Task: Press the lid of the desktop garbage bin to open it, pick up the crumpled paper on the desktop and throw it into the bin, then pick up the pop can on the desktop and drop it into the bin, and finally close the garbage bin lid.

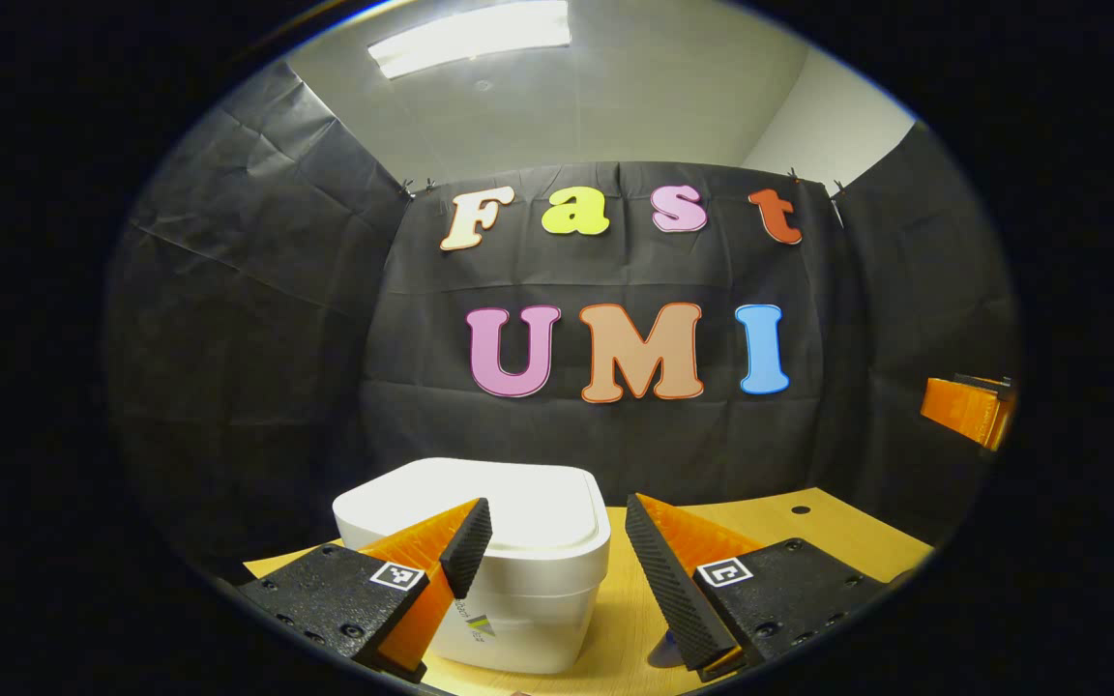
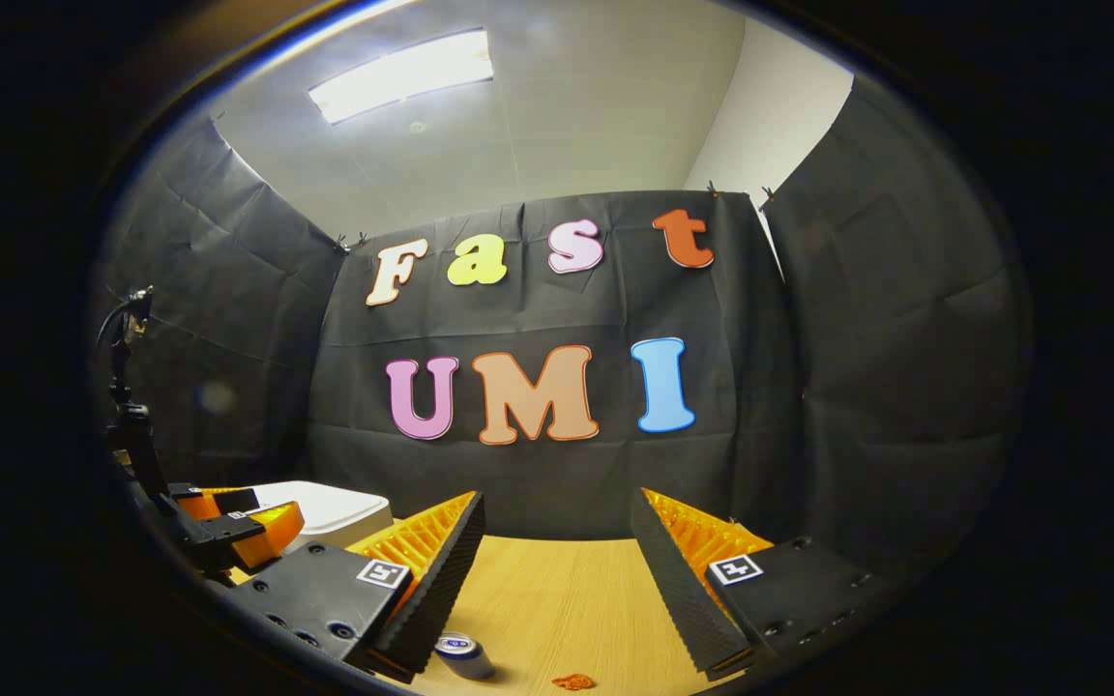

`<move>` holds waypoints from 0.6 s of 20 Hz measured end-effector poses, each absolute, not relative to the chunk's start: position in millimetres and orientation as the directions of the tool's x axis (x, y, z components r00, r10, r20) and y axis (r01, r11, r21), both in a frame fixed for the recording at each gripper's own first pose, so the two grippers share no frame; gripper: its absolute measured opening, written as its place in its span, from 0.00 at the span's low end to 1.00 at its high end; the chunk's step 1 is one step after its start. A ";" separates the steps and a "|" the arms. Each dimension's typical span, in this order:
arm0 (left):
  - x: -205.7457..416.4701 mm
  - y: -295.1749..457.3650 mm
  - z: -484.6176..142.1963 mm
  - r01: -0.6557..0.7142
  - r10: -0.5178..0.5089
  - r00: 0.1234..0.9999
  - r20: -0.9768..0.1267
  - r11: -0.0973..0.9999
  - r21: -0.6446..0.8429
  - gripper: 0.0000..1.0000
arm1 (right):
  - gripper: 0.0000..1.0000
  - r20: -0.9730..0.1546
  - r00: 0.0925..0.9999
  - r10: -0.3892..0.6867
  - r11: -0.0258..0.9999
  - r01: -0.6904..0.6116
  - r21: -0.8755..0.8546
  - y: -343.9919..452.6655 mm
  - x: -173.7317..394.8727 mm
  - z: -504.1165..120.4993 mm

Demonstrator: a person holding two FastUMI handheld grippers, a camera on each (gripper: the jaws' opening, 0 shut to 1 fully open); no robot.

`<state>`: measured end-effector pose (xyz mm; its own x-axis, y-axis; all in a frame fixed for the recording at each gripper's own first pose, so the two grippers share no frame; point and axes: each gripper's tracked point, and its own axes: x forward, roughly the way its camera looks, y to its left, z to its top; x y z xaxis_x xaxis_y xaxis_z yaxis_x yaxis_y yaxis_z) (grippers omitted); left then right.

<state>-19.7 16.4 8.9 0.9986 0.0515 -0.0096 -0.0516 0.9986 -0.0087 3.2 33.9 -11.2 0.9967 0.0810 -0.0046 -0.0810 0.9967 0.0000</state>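
Left gripper view had my left tool [image 1: 557,565] spread at lower centre, the white garbage bin [image 1: 518,570] with its lid down behind its fingers on the counter [image 1: 808,527]. Right gripper view showed my right tool [image 2: 557,580] spread too, the pop can [image 2: 465,654] and orange crumpled paper [image 2: 572,681] at the bottom edge, the bin at lower left.

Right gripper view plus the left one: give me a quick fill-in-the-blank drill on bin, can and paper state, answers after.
1. The lid of the white plastic desktop garbage bin is ____.
2. In the right gripper view, the silver pop can lies on the light wooden desktop, on its ____.
3. The small orange crumpled paper rests on the ____.
4. The right gripper has its jaws ____, holding nothing.

Missing words: closed; side; desktop; open
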 end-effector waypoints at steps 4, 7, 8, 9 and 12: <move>-17.8 16.5 4.1 -0.056 0.055 0.998 -0.025 0.998 -0.028 0.87 | 0.96 -0.022 0.996 0.083 0.997 -0.083 -0.005 35.9 -1.2 -15.8; -17.8 16.1 3.7 -0.058 0.057 0.998 -0.034 0.998 -0.038 0.87 | 0.96 -0.036 0.996 0.086 0.996 -0.086 -0.003 37.0 -2.1 -18.3; -17.5 16.0 6.1 -0.058 0.057 0.998 -0.028 0.998 -0.039 0.87 | 0.96 -0.040 0.995 0.087 0.996 -0.087 -0.001 38.4 -3.2 -20.7; -17.8 16.5 9.1 -0.058 0.057 0.998 -0.021 0.998 -0.038 0.87 | 0.96 -0.044 0.995 0.088 0.996 -0.088 0.001 38.8 -4.2 -21.6; -21.0 16.1 16.1 -0.055 0.055 0.999 -0.002 0.998 -0.030 0.87 | 0.96 -0.052 0.995 0.088 0.996 -0.088 -0.008 40.8 -7.9 -25.1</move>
